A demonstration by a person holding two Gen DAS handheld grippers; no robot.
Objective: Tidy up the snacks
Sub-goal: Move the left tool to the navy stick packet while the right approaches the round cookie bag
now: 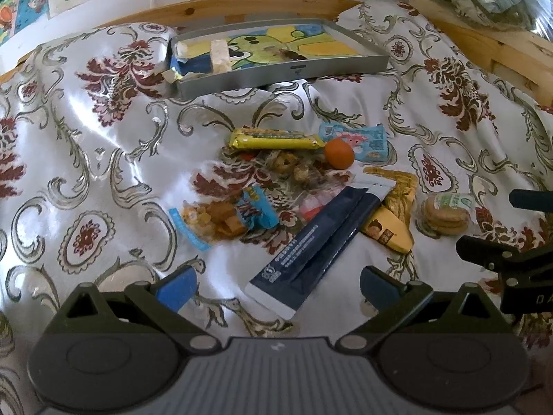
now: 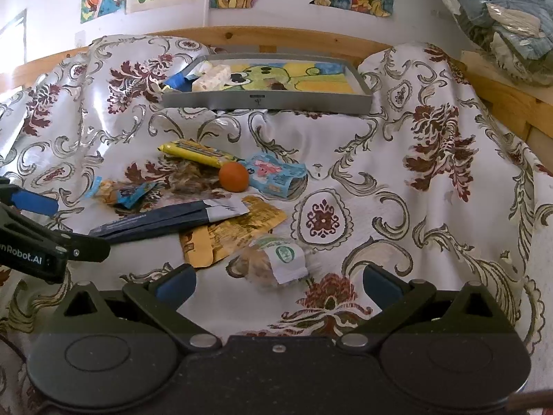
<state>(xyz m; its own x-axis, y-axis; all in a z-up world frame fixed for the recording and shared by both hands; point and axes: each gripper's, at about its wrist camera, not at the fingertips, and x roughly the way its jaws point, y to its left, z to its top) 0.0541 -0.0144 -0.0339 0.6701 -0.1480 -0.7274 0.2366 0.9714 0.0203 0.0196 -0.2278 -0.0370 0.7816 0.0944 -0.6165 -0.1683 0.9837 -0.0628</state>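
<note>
Snacks lie in a loose pile on a floral cloth. A long dark blue packet (image 1: pixel 311 242) (image 2: pixel 166 219) lies nearest my left gripper (image 1: pixel 276 288), which is open and empty just short of it. A clear biscuit pack (image 2: pixel 273 263) (image 1: pixel 446 212) lies just ahead of my open, empty right gripper (image 2: pixel 278 285). Further off are a yellow bar (image 1: pixel 276 139) (image 2: pixel 197 152), an orange ball (image 1: pixel 339 153) (image 2: pixel 234 177), a light blue pouch (image 1: pixel 366 140) (image 2: pixel 276 174), a yellow-brown pouch (image 1: pixel 394 214) (image 2: pixel 235 230) and a blue chip packet (image 1: pixel 224 218) (image 2: pixel 128 190).
A grey tray (image 1: pixel 287 71) (image 2: pixel 266 98) with a cartoon picture lining stands at the back and holds a few snacks at its left end. A wooden rail (image 2: pixel 276 36) runs behind it. A plastic-wrapped bundle (image 2: pixel 501 17) sits at the top right.
</note>
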